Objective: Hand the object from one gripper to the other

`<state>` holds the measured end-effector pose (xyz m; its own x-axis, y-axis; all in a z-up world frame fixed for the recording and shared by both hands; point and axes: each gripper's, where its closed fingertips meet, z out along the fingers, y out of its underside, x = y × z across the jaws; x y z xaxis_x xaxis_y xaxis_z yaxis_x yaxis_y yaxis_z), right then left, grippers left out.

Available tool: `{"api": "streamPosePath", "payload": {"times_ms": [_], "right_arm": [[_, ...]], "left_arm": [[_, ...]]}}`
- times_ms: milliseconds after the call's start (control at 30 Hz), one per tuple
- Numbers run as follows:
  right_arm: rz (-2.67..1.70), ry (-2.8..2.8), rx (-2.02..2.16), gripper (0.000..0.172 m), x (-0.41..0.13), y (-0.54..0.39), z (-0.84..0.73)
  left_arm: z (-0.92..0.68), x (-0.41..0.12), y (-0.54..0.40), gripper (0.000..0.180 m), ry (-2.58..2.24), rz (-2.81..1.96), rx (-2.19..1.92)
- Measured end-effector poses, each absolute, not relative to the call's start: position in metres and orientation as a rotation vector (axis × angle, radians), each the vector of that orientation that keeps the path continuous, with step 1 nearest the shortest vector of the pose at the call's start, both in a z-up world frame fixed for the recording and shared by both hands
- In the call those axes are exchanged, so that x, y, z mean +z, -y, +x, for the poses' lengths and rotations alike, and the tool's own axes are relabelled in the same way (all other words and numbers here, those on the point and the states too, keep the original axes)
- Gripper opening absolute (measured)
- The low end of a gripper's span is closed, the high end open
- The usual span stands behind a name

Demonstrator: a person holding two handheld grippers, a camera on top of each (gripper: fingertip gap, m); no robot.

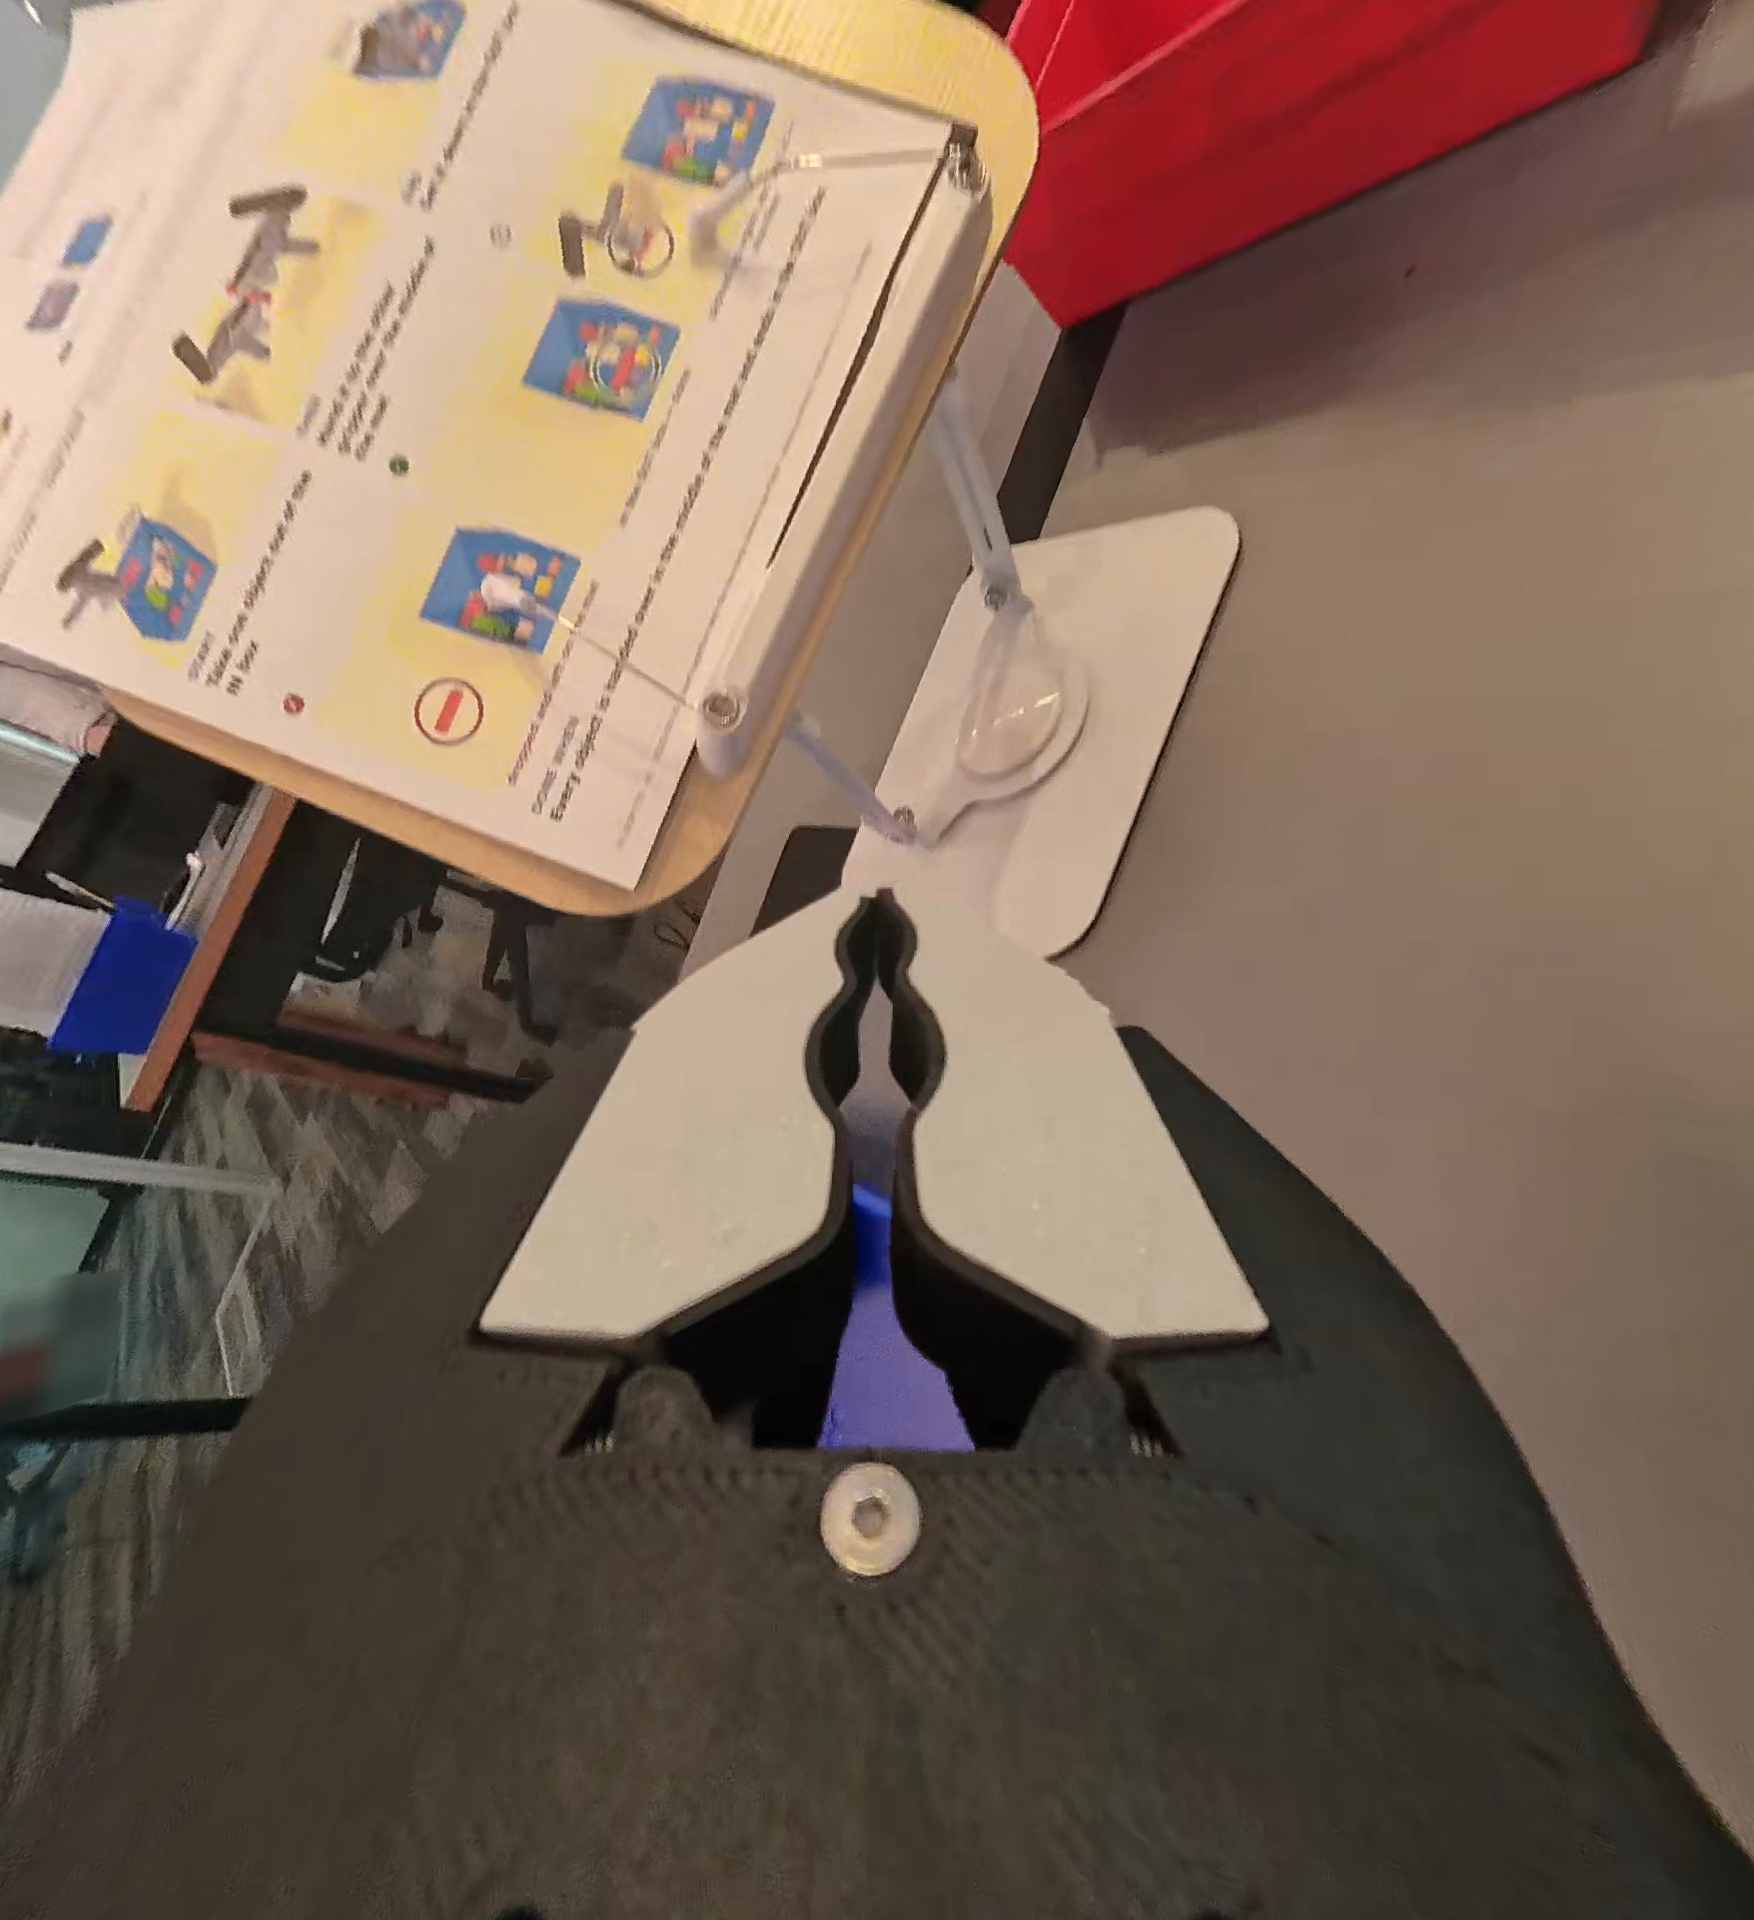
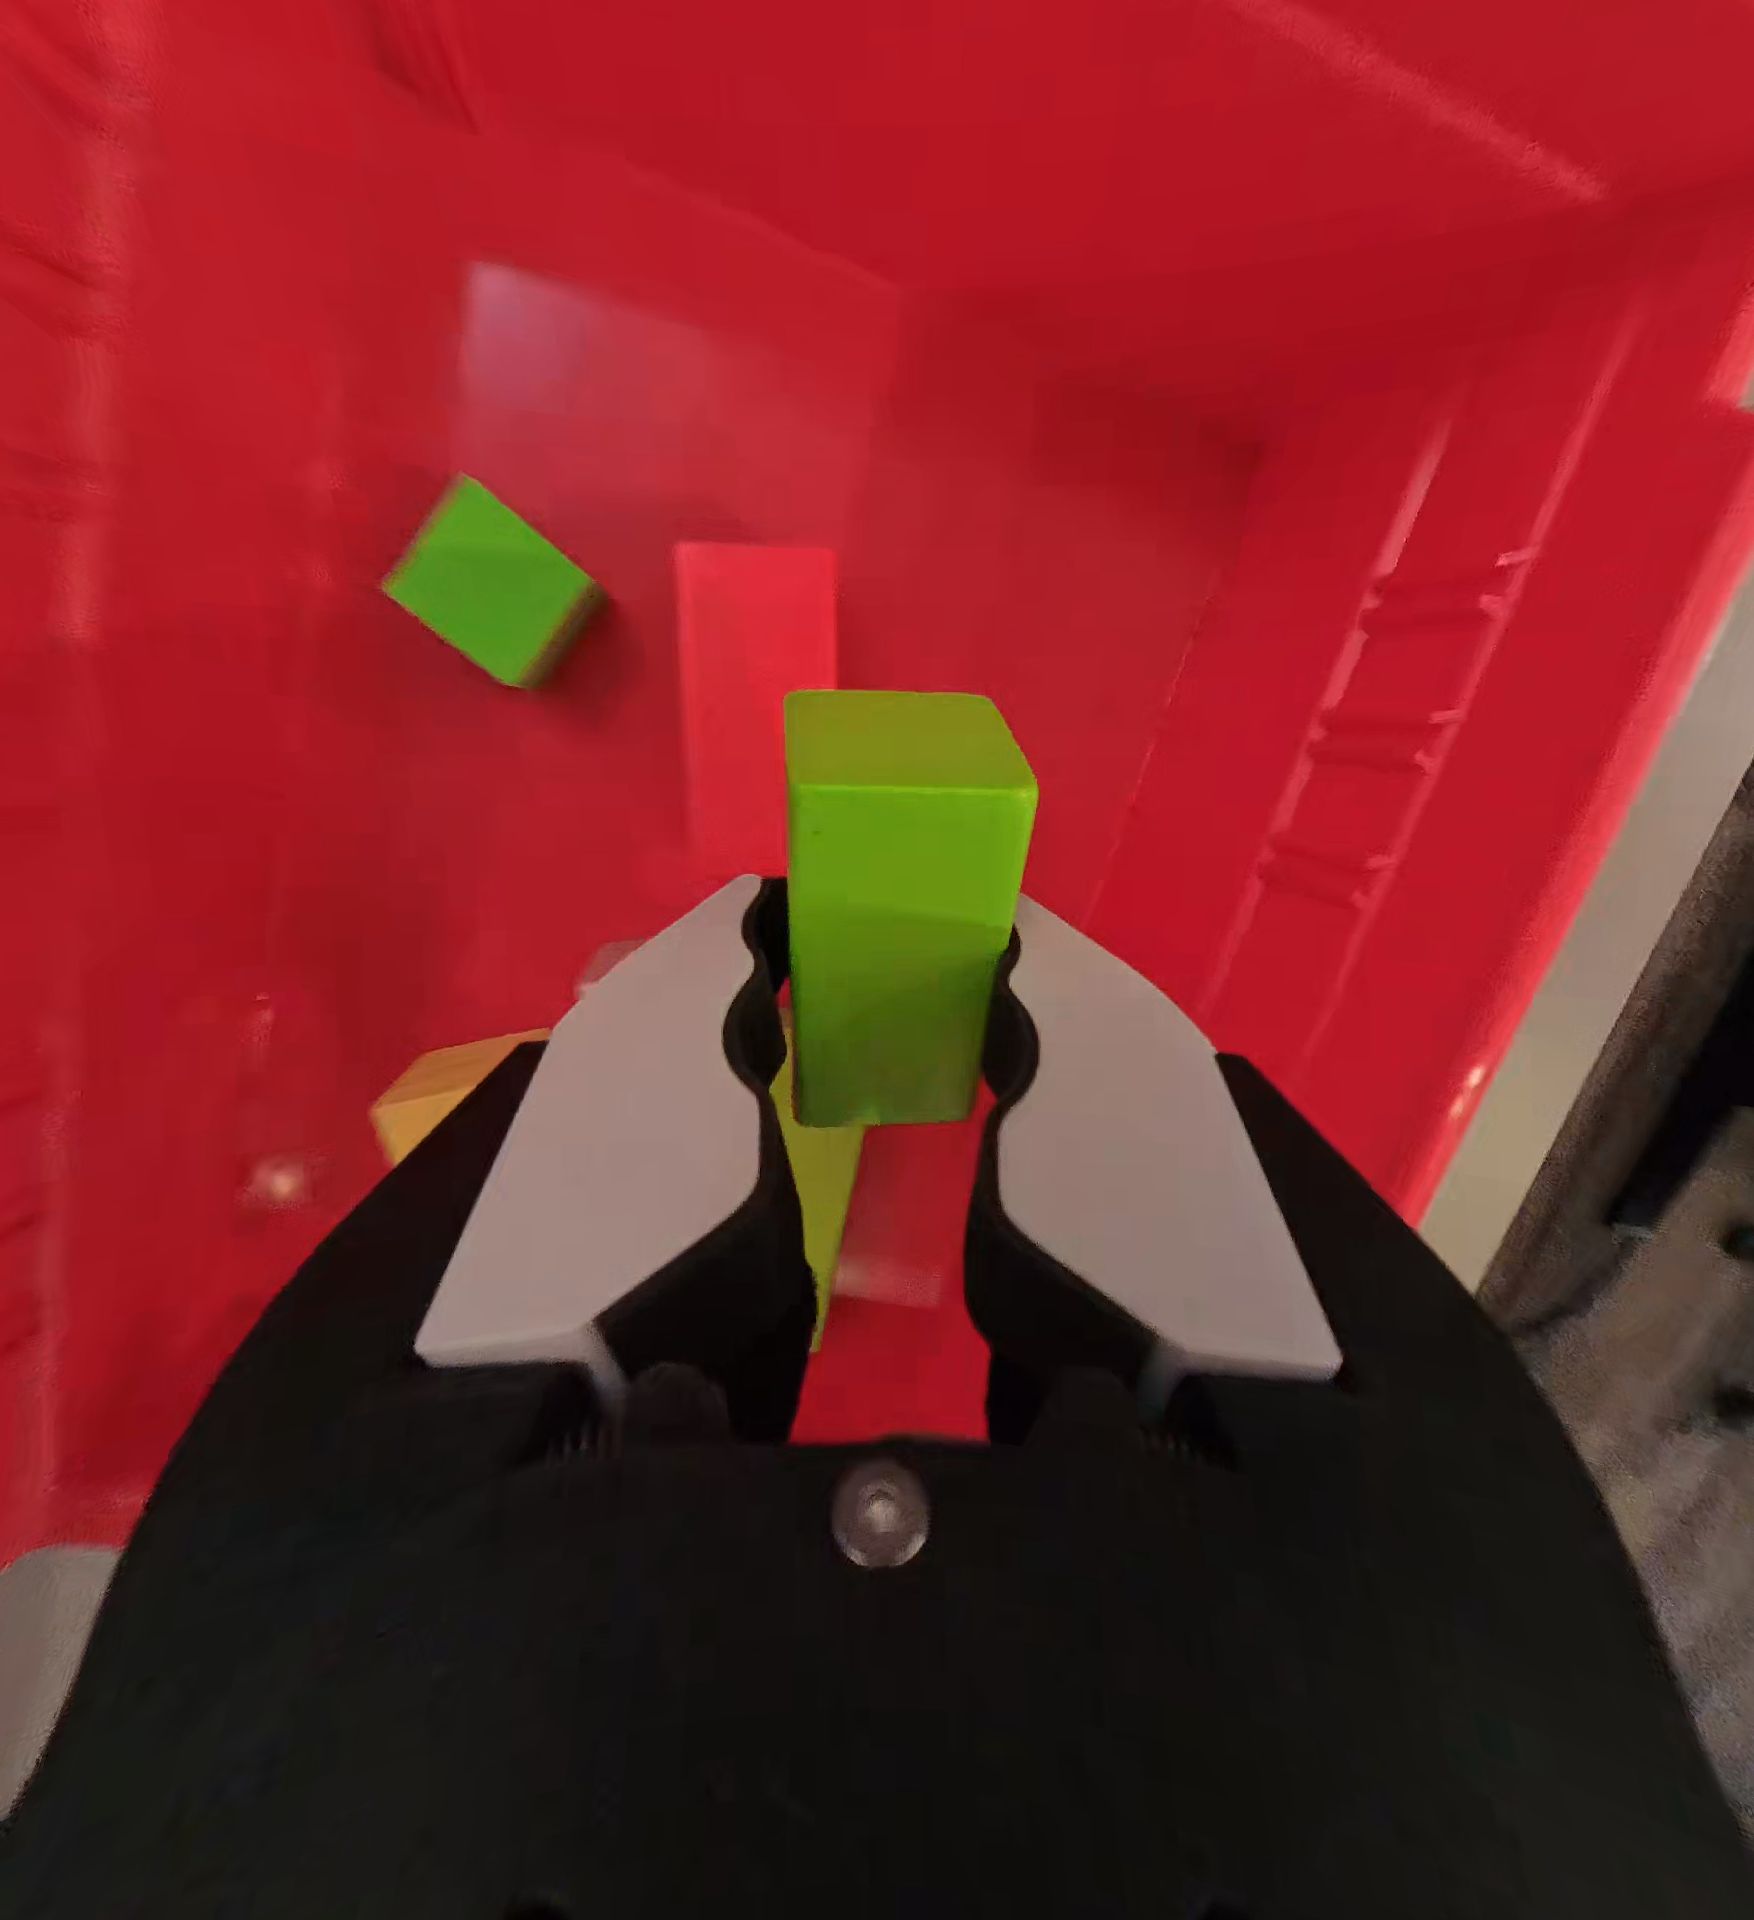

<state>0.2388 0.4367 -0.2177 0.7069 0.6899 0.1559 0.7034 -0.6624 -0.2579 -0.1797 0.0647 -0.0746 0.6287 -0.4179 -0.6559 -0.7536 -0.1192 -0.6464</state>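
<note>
In the right wrist view my right gripper is shut on a bright green rectangular block. Both pads press its sides and the block sticks out forward past the fingertips. It is held inside a red bin. In the left wrist view my left gripper is shut, its fingertips touch, and nothing is between them. It hovers over a grey table. A blue surface shows through the gap behind the fingers. Neither view shows the other gripper.
In the red bin lie another green block, a red block and a yellow wooden block. In the left wrist view an instruction sheet on a wooden board stands on a white base; the red bin is behind it. Some 60 centimeters of space lies between my two pairs of fingers.
</note>
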Motion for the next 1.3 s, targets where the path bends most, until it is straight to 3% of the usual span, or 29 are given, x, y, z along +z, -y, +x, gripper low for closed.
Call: {"api": "streamPosePath", "payload": {"times_ms": [600,900,1067,1200,1300], "right_arm": [[-2.899,1.061,-0.051,0.034,-0.264,-0.435,0.257],[-2.911,1.076,-0.063,0.042,-0.262,-0.435,0.259],[-2.783,1.076,-0.128,0.048,-0.236,-0.437,0.26],[-2.664,1.083,-0.123,0.048,-0.204,-0.427,0.256],[-2.58,1.11,-0.122,0.047,-0.184,-0.413,0.25]], "left_arm": [[-0.222,-0.096,-0.057,0.0,-0.958,-1.906,0.425],[-0.27,-0.099,-0.052,0.024,-0.849,-2.035,0.453],[-0.316,-0.102,-0.059,0.05,-0.733,-2.148,0.46],[-0.35,-0.129,-0.078,0.064,-0.76,-2.285,0.473],[-0.379,-0.16,-0.106,0.061,-0.686,-2.425,0.456]]}}
